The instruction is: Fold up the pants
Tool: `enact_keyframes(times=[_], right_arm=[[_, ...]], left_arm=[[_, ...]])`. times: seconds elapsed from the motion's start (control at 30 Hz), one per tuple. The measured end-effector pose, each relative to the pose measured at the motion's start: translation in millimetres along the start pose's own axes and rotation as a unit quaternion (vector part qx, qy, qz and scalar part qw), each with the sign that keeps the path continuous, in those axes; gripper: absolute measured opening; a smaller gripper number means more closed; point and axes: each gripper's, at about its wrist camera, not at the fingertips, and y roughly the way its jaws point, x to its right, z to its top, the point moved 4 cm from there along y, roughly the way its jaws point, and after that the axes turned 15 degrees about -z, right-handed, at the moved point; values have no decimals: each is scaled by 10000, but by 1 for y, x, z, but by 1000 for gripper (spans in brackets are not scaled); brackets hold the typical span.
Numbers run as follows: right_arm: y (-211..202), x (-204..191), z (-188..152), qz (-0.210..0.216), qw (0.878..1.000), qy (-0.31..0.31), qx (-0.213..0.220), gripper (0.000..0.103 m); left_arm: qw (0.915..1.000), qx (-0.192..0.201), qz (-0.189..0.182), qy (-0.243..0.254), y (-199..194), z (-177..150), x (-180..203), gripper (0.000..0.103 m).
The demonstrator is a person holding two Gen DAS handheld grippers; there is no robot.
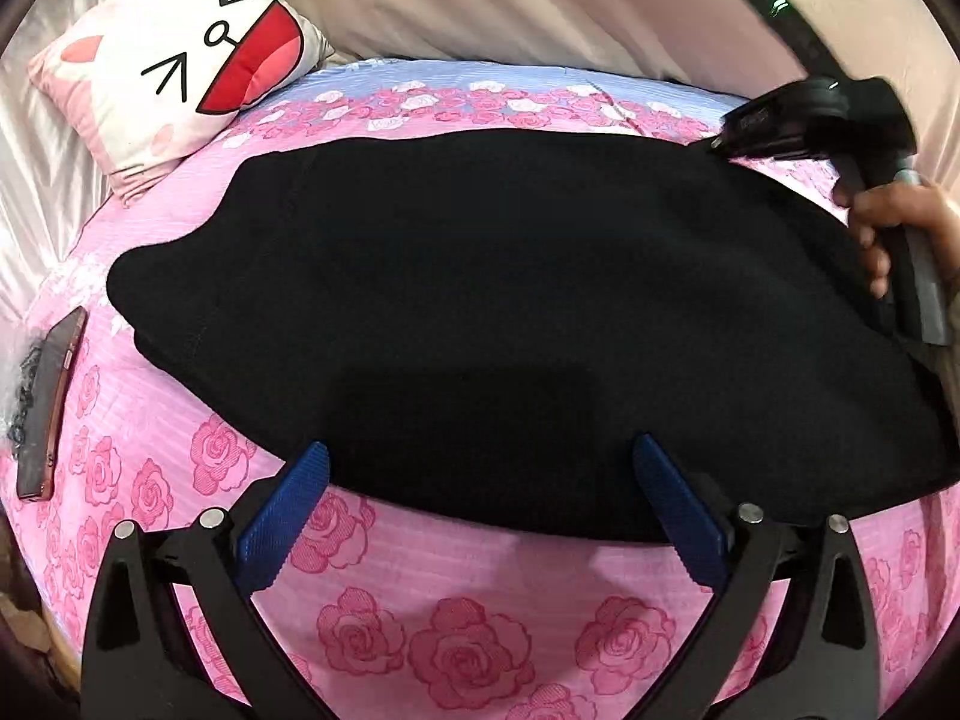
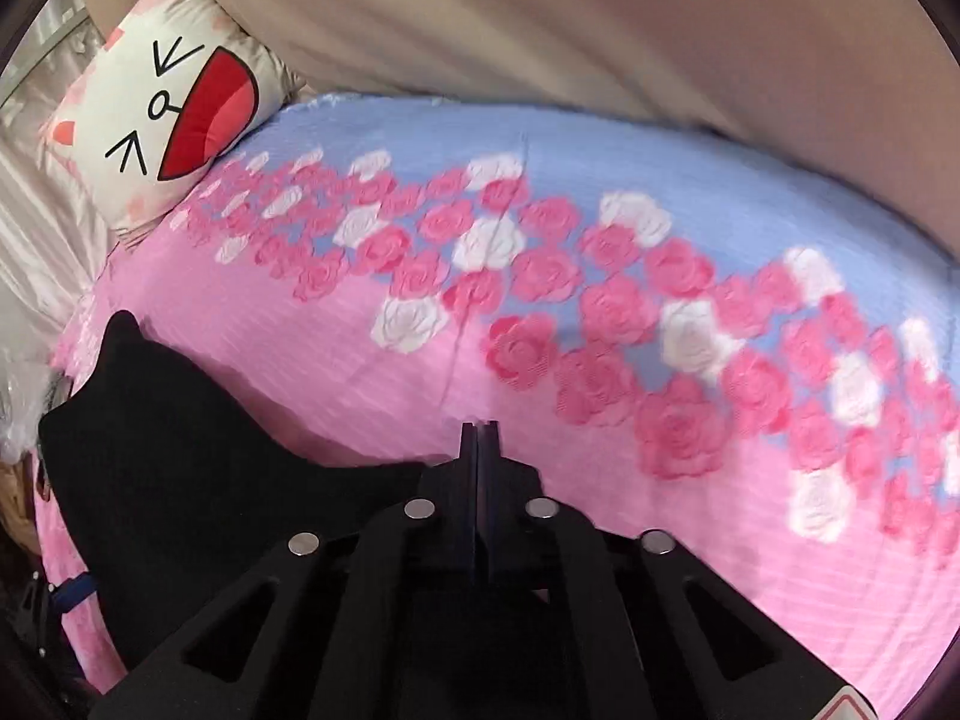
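Spread wide and released, left gripper (image 1: 480, 510) straddles the black pants' (image 1: 510, 312) near edge on the bed (image 1: 420, 630); right gripper (image 2: 479, 429), at two o'clock, is clenched with nothing visible between its fingers.

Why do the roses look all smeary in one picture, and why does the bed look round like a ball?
Right wrist view: the roses on the bedsheet are smeared by motion blur, while the shut right gripper stays sharp. Left wrist view: mostly sharp, but the right gripper is blurred; the black pants show almost no detail. Both views: the fisheye lens bulges the bed and darkens the corners.
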Motion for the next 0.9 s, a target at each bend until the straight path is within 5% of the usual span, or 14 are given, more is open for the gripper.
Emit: enact_keyframes(times=[0.07, 0.13, 0.23, 0.33, 0.47, 0.53, 0.57, 0.6, 0.73, 0.77, 0.87, 0.9], right_arm=[[-43, 19, 2, 353, 9950, 616, 705, 7], [-69, 24, -10, 423, 9925, 675, 932, 9], [-68, 13, -62, 570, 9967, 344, 466, 9], [-33, 20, -98, 229, 9993, 308, 29, 4], [-97, 44, -129, 435, 9919, 968, 701, 19], [-109, 44, -158, 581, 9936, 755, 609, 37], [-101, 45, -178, 298, 9976, 521, 355, 37], [-92, 51, -193, -88, 9990, 397, 171, 23], [-132, 103, -228, -50, 9864, 1552, 530, 31], [-144, 111, -239, -11, 9841, 1628, 706, 29], [-130, 137, -269, -839, 9880, 1266, 291, 9], [-140, 155, -280, -575, 9848, 1591, 405, 11]], left_arm=[[9997, -37, -189, -128, -2, 0, -5, 98], [9994, 18, -289, -198, -8, 1, -9, 98], [9990, 257, -246, -258, -23, 7, -11, 98], [9992, 354, -158, -117, -26, 21, 0, 98], [9991, 409, -77, 27, -31, 29, 14, 98], [9992, 395, -9, 54, -28, 25, 18, 98], [9995, 281, 102, 77, -22, 20, 22, 98], [9995, 58, 305, 102, -14, 12, 18, 98], [9987, 10, 517, 25, -11, -3, 13, 98], [9984, -7, 556, 40, -13, -3, 13, 98], [9975, 0, 707, 6, -19, -6, 16, 98], [9973, -13, 734, -21, -23, -6, 18, 98]])
